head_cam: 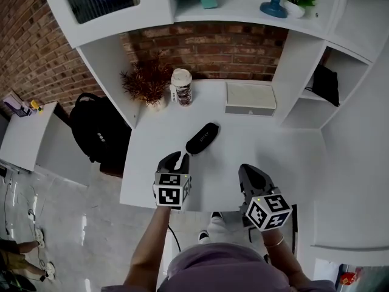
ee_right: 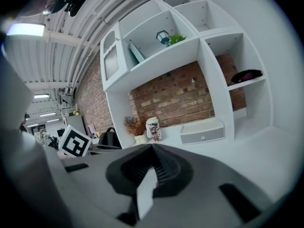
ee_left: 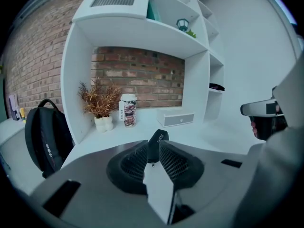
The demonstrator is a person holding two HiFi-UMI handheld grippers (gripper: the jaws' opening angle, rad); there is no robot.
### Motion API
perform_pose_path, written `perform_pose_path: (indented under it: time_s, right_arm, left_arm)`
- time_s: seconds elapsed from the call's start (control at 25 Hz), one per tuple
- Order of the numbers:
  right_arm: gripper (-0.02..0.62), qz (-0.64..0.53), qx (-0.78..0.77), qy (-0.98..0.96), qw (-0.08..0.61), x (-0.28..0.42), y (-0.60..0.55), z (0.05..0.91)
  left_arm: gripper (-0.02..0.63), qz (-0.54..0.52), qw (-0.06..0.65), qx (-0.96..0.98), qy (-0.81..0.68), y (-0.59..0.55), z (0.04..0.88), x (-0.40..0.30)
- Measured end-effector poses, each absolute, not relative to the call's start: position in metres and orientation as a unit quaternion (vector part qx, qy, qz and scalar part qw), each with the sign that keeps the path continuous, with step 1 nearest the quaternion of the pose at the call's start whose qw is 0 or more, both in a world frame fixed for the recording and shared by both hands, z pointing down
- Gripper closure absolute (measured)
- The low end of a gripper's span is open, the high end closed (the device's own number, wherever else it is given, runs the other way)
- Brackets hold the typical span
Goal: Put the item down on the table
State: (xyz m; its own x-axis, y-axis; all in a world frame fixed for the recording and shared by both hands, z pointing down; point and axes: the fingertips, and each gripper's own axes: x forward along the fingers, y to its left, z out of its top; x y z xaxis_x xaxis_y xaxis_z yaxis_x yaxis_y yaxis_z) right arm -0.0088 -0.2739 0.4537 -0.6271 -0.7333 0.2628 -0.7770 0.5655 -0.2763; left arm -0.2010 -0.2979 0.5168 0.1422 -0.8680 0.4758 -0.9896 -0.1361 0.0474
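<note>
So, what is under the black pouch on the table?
Only the white table shows around the black pouch; the spot beneath it is covered and cannot be seen.

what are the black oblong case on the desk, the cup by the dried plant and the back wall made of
Black oblong case: looks like matte fabric or soft synthetic, given its dull surface and small zipper pull.
Printed cup: probably paper with a smooth pale plastic lid.
Back wall: rough exposed red brick with visible mortar lines.
</note>
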Motion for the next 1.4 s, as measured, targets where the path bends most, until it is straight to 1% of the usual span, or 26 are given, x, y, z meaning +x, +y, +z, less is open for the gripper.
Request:
perform_pose_path:
  time_s: [0.32,0.52,0.8,1.4]
  right_arm:
    - [0.594,0.178,0.428,-0.883,0.069,-0.01,-0.267,0.454]
    - [0.594,0.171,0.424,-0.886,0.074,-0.015,-0.262,0.454]
    - [0.594,0.16,0.417,-0.89,0.085,-0.026,-0.259,0.455]
    - [0.594,0.153,0.415,-0.893,0.084,-0.027,-0.255,0.455]
  left_arm:
    - [0.575,0.144,0.179,0.726,-0.649,-0.263,0.509,-0.21]
    - [0.606,0.109,0.196,0.715,-0.662,-0.241,0.503,-0.217]
    - [0.606,0.078,0.201,0.705,-0.676,-0.219,0.494,-0.227]
    - [0.606,0.068,0.189,0.713,-0.672,-0.212,0.483,-0.225]
